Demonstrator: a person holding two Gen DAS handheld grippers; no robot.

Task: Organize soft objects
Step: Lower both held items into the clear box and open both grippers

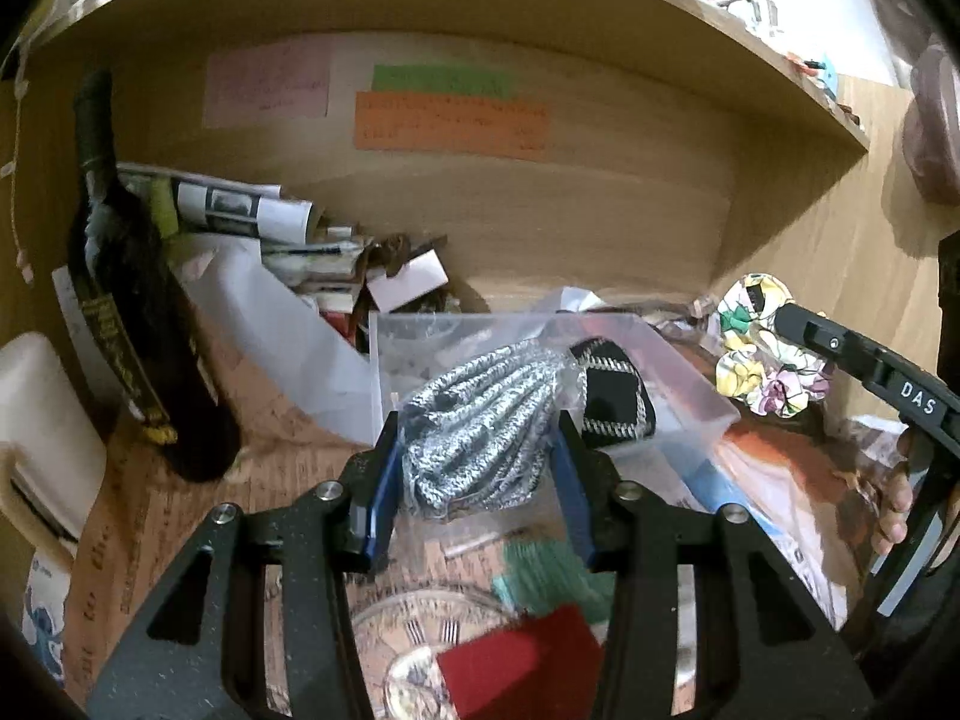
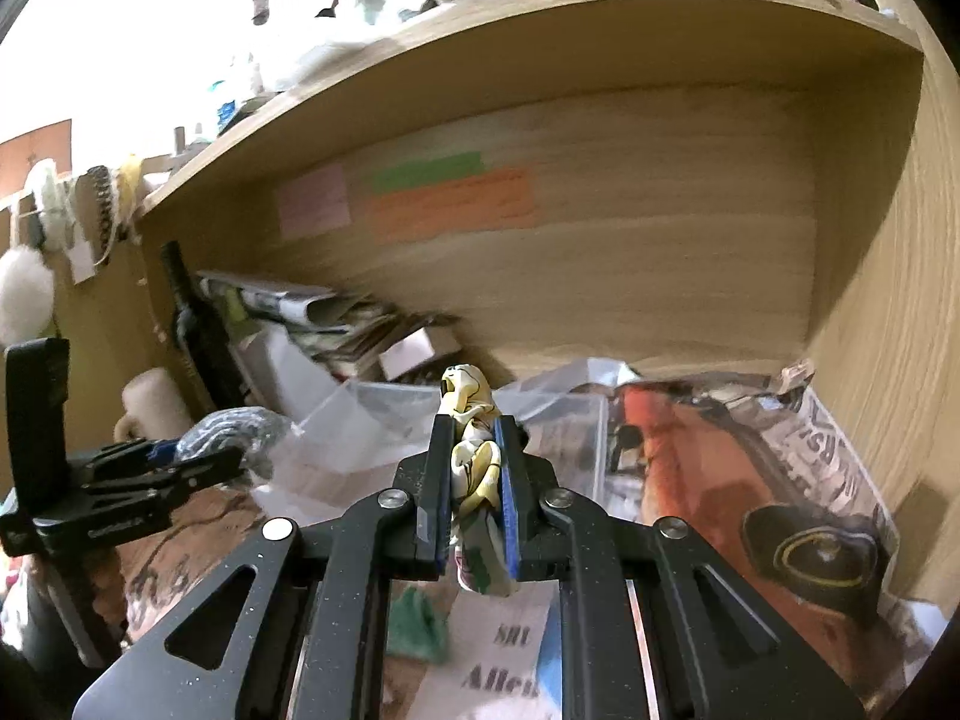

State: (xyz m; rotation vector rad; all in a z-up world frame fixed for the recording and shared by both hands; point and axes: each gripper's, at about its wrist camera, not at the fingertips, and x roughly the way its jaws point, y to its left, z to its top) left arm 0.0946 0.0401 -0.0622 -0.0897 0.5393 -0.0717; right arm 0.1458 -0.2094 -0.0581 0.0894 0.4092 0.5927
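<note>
I am gripping a silver-and-black braided scrunchie (image 1: 480,426) between the blue-padded fingers (image 1: 384,480) of my left gripper (image 1: 474,480), the two sides pressing into its bulk so the soft loops are bunching between them, and I am holding it over the near edge of a clear plastic box (image 1: 690,384) standing on the cluttered desk (image 1: 150,540) under a wooden shelf (image 1: 600,12). A black scrunchie with pale trim (image 1: 612,396) is already lying inside that box, which tells me the box is probably the place for these soft things. My right gripper (image 2: 474,468) is closing tightly on a floral scrunchie (image 2: 474,456), squeezing it flat so that part is poking out past the tips and part is hanging below; I am keeping it up in the air, just to the right of the box, likely waiting its turn. A dark wine bottle (image 1: 132,300) is leaning at the left beside rolled papers (image 1: 240,210), well apart from the box. A red block (image 1: 522,660) and a green fabric piece (image 1: 552,576) are lying on the desk beneath my left fingers.
</note>
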